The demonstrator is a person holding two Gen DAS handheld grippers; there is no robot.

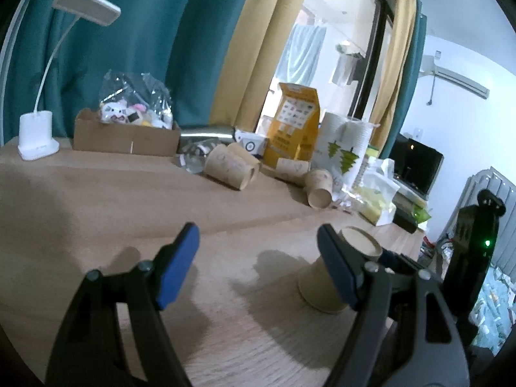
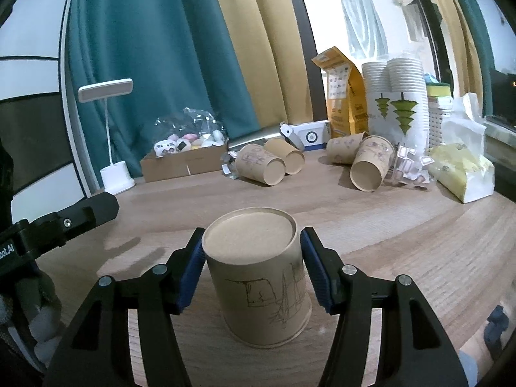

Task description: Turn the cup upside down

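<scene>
A brown paper cup with pen scribbles stands upside down on the wooden table, base up. My right gripper has its blue pads on either side of the cup near its top; I cannot tell whether they press it. The same cup shows in the left wrist view, partly behind the right finger of my left gripper. The left gripper is open and empty above the table, to the left of the cup. The right gripper's body shows at the right edge there.
Several brown cups lie on their sides at the back, with more further right. Behind them stand a yellow bag, stacked white cups, a cardboard box with plush toys, a white lamp and a plastic bag.
</scene>
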